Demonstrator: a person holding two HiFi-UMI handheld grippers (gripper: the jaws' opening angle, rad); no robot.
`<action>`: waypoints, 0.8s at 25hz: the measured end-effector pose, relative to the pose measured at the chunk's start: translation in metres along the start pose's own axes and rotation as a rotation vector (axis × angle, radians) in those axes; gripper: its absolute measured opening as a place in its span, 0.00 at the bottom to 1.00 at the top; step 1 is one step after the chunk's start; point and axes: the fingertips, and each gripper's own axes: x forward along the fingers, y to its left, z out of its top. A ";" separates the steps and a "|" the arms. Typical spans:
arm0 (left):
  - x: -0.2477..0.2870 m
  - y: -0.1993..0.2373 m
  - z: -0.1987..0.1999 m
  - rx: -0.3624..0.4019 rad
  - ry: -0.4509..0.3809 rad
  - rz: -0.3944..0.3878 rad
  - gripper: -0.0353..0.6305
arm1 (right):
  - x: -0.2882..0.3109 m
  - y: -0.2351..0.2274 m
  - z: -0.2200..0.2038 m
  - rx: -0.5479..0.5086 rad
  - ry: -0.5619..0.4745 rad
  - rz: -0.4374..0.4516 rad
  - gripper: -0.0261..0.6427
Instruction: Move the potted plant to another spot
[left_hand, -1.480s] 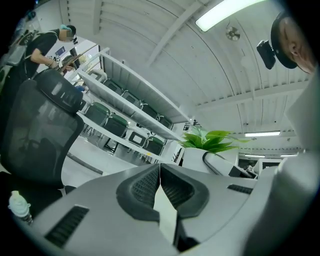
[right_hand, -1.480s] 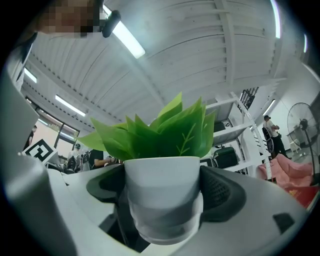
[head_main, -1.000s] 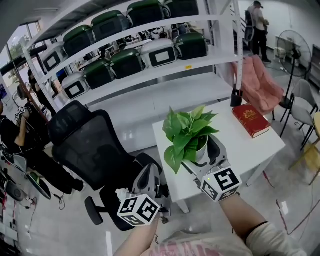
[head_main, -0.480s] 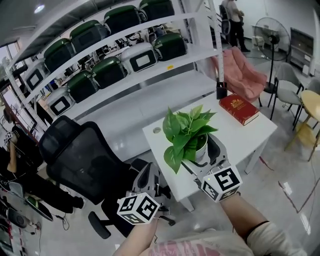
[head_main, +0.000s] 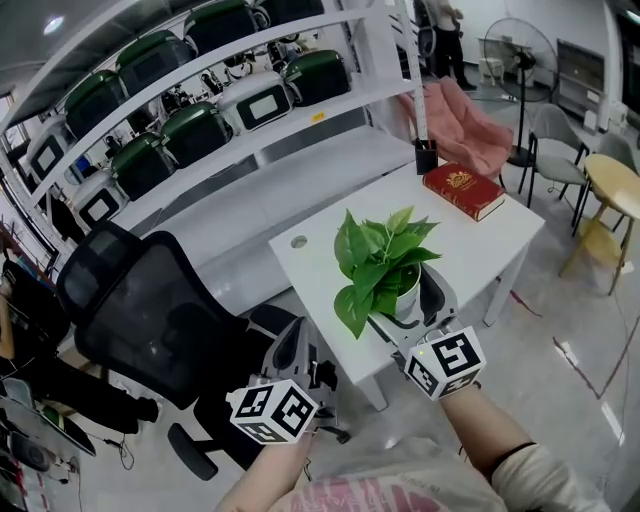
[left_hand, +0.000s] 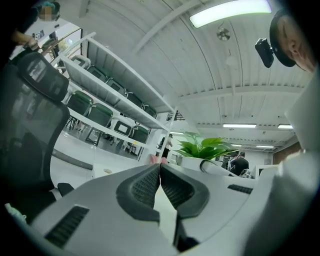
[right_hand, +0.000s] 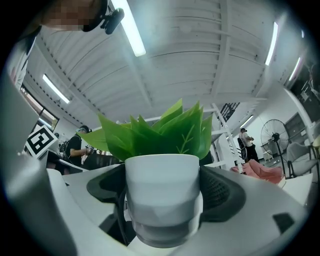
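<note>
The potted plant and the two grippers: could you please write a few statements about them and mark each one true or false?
1. The right gripper is shut on the plant's pot. True.
2. The left gripper is open. False: its jaws are together, with nothing between them.
3. A red book lies on the table. True.
4. The pot is black. False: it is white.
5. The chair left of the table is red. False: it is black.
</note>
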 end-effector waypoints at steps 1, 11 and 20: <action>0.001 0.002 -0.006 0.000 0.004 -0.003 0.09 | -0.002 -0.001 -0.007 -0.003 0.001 -0.001 0.75; 0.015 0.012 -0.057 0.028 0.057 -0.027 0.09 | -0.014 -0.015 -0.071 -0.015 0.011 -0.017 0.75; 0.028 0.023 -0.088 0.066 0.113 0.002 0.09 | -0.022 -0.012 -0.135 0.042 0.052 0.029 0.76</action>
